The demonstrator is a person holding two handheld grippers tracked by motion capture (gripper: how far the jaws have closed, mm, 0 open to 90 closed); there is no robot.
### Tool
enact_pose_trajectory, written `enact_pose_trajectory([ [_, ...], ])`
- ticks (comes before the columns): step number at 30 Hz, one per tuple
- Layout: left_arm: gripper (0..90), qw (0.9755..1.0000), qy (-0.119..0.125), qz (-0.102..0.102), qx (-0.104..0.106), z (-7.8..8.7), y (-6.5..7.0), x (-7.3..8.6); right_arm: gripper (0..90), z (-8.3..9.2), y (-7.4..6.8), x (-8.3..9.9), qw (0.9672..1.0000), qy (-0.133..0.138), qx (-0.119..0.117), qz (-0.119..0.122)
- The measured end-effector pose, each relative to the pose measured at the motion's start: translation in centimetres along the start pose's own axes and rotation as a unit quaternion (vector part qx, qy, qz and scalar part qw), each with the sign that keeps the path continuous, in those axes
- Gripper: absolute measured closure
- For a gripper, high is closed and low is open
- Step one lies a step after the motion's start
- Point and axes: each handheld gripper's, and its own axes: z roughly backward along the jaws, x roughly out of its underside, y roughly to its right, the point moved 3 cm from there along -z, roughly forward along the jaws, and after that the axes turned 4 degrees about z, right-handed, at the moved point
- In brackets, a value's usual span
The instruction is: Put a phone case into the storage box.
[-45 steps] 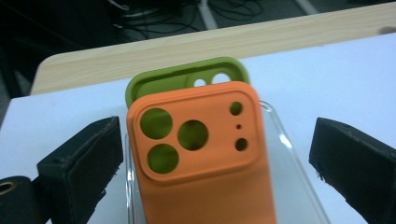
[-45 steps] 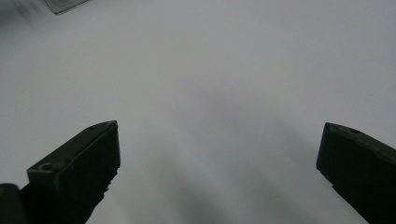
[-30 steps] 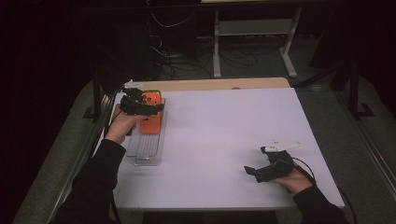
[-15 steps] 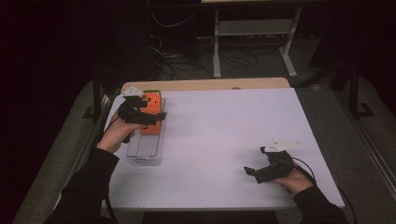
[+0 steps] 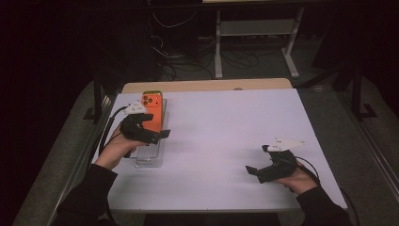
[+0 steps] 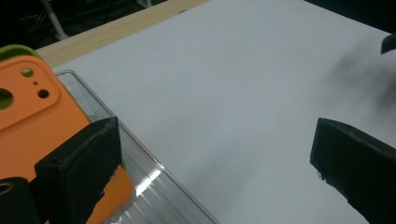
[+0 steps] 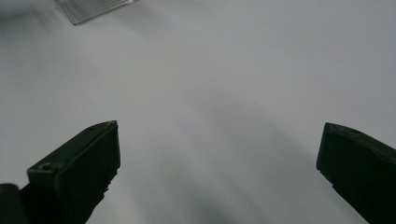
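An orange phone case (image 5: 153,109) lies camera holes up at the far end of a clear plastic tray (image 5: 151,159) on the left of the white table (image 5: 226,127). My left gripper (image 5: 160,134) hovers over the tray's middle, open and holding nothing, its jaws pointing right. In the left gripper view the orange case (image 6: 28,112) sits behind the left jaw, the tray's rim (image 6: 154,179) runs between the jaws, and the left gripper (image 6: 215,158) gapes wide. My right gripper (image 5: 254,173) rests low at the front right, open. In its own view the right gripper (image 7: 219,158) spans bare table.
A wooden strip (image 5: 207,85) borders the table's far edge, with a dark floor, cables and a white stand (image 5: 254,28) beyond. A corner of the clear tray (image 7: 93,9) shows at the top of the right gripper view. The other gripper (image 6: 390,43) appears at the left gripper view's right edge.
My left gripper has drawn back toward the near edge, from over the orange case to the tray's middle. The case stays put. The right gripper has not moved.
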Motion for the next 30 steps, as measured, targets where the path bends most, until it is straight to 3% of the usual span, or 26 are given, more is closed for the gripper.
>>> enact_pose_trajectory([
  [13,1.5,0.9993,-0.008,-0.032,0.016,0.3,1.7,3.0,0.0,0.5,0.1,-0.7,1.0,0.007,0.001,0.004],
  [30,1.5,0.9989,0.002,-0.041,0.024,1.2,2.6,5.8,0.0,0.8,0.1,-1.7,0.9998,0.011,0.004,0.015],
])
